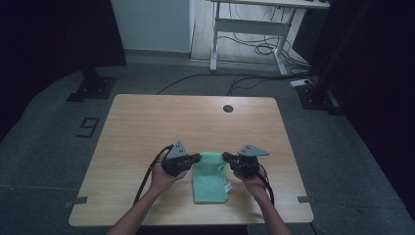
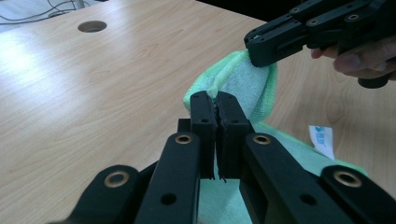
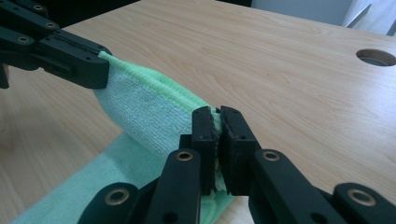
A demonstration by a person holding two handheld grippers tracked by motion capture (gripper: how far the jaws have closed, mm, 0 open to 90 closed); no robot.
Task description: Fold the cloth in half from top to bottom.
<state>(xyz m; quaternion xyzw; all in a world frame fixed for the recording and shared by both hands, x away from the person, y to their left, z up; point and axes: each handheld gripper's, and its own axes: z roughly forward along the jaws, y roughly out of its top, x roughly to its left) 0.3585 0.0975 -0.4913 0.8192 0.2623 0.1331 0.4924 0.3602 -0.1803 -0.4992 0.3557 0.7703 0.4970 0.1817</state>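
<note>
Towel, green, soft, light, limp: laid on table near front edge, far edge lifted. Corners pinched by left gripper and right gripper, jaws clamped on cloth. Hemmed corners judged best hold.

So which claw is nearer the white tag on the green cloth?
Right. The white tag sits on the cloth's right edge, just below the right claw; the left claw grips the opposite corner.

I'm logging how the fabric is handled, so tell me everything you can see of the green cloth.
The green cloth is a soft, looped towel-like fabric with a stitched hem and a small white tag at one side. Its near part lies flat on the wooden table. Its far edge is lifted, pinched at one corner by the left gripper and at the other by the right gripper.
</note>
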